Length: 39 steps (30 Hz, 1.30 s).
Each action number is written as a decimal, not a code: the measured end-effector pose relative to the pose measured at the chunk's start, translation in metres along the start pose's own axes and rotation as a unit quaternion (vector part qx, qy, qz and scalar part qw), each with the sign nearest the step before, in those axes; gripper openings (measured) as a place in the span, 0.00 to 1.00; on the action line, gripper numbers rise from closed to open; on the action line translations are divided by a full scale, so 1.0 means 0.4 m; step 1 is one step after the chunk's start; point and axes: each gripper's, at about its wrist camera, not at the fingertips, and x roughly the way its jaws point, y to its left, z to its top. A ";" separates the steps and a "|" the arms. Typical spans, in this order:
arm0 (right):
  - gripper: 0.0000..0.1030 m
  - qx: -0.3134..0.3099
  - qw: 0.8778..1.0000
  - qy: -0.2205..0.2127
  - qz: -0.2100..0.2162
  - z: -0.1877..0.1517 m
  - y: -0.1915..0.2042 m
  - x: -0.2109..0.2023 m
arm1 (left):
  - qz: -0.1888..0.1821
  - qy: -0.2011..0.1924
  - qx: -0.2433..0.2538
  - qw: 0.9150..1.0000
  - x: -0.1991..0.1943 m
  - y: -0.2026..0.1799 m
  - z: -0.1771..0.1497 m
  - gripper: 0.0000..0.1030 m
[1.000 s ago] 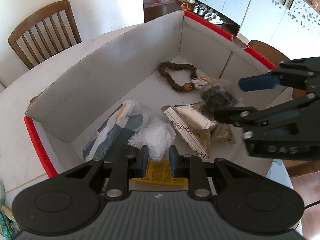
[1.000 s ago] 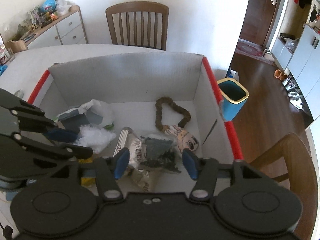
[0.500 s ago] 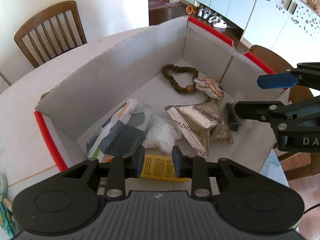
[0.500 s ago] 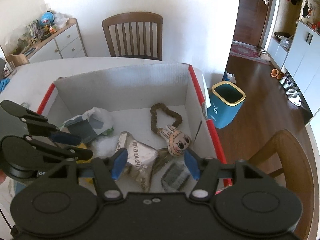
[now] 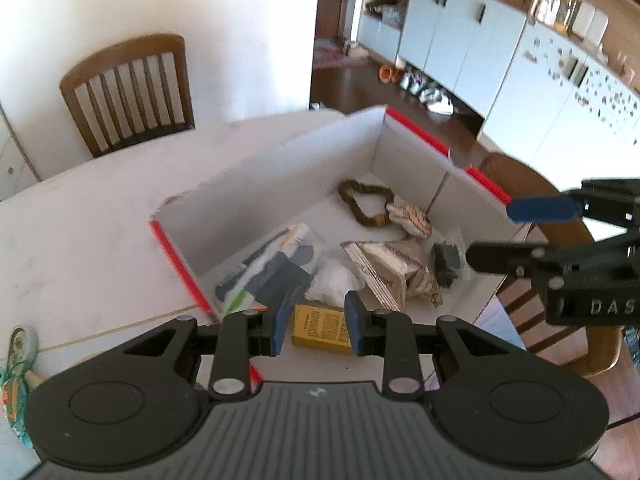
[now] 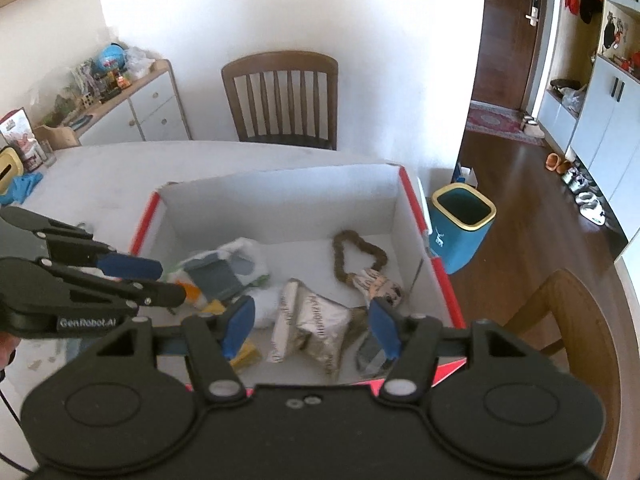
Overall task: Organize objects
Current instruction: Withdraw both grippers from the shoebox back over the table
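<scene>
Two grippers hung above the near edge of a white cardboard box (image 6: 280,208) on the table (image 6: 100,172), both empty: the left gripper (image 5: 316,322) had its jaws moderately apart, the right gripper (image 6: 310,326) spread wide. Inside the box lay a brown bead loop (image 6: 358,254) touching a small cartoon pouch (image 6: 378,286), a silver foil packet (image 6: 316,320), a dark bag (image 5: 446,260) just beside it, a yellow box (image 5: 322,324), crumpled white plastic (image 5: 334,284) and a grey-white package (image 5: 268,276). A wooden chair (image 6: 282,100) stood beyond the table.
</scene>
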 end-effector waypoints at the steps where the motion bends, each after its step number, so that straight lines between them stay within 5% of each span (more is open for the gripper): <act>1: 0.61 0.000 1.000 -0.003 0.002 0.000 0.010 -0.009 | 0.000 -0.007 -0.001 1.000 -0.016 0.007 -0.005 0.28; 12: 0.72 0.008 1.000 -0.019 0.012 0.000 0.153 -0.071 | -0.007 -0.055 -0.013 0.998 -0.148 0.107 -0.061 0.28; 17: 0.80 0.015 0.999 -0.035 0.011 0.006 0.228 -0.094 | -0.004 -0.080 -0.020 0.997 -0.208 0.176 -0.092 0.59; 21: 0.84 0.017 0.999 -0.042 0.011 0.011 0.291 -0.101 | -0.003 -0.091 -0.017 0.996 -0.248 0.231 -0.117 0.60; 31: 0.98 0.016 0.998 -0.052 0.009 0.025 0.454 -0.082 | 0.019 -0.093 -0.024 0.995 -0.294 0.386 -0.197 0.81; 39: 0.98 0.027 0.999 -0.042 0.006 0.034 0.544 -0.026 | 0.035 -0.095 -0.042 0.994 -0.311 0.527 -0.262 0.83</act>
